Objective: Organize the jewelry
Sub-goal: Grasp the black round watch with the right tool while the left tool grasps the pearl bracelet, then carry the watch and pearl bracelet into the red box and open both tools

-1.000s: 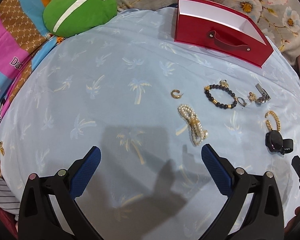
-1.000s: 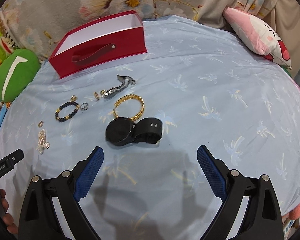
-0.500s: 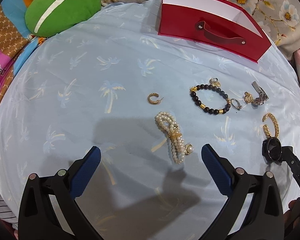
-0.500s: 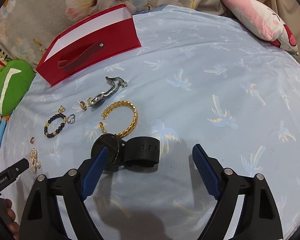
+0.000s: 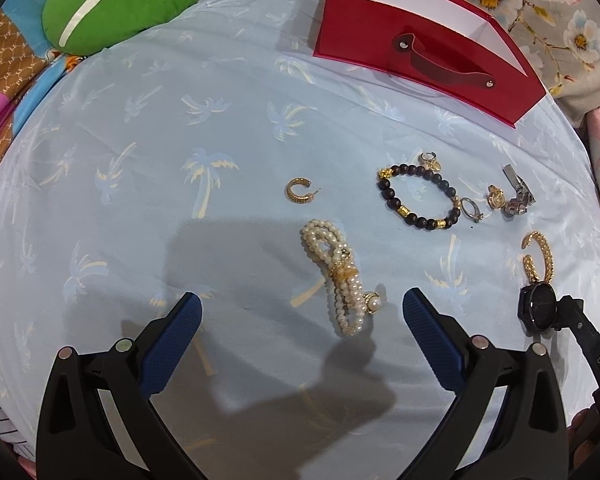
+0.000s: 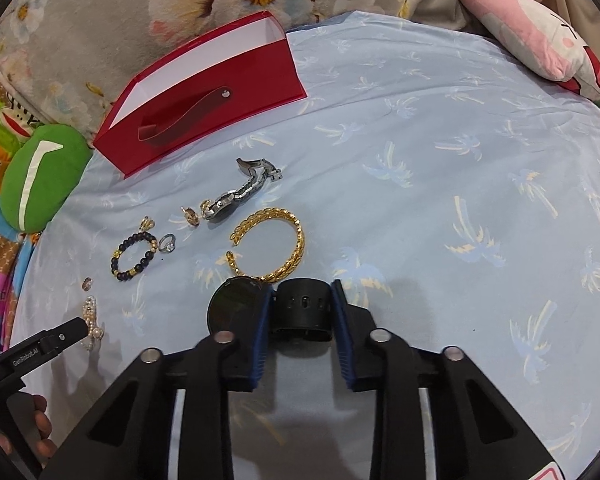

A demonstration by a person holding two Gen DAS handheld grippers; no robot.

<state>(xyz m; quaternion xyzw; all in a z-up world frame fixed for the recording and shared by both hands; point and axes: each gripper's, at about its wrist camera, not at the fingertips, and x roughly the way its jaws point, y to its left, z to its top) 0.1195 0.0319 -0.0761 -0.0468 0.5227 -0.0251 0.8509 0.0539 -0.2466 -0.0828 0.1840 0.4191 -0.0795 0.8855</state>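
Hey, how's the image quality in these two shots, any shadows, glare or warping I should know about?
Left wrist view: sharp, fisheye bends the red box, gripper shadows darken the sheet below the pearl bracelet. Right wrist view: dark corners, soft shadow beside the black watch; no strong glare.

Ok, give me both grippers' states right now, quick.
Left gripper: open, holding nothing, pearl bracelet lying between its fingers.
Right gripper: just closed on the black watch strap.

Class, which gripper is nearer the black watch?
Right. The right gripper has just closed its jaws onto the black watch strap. The left gripper, open, sits beside it over the pearl bracelet.
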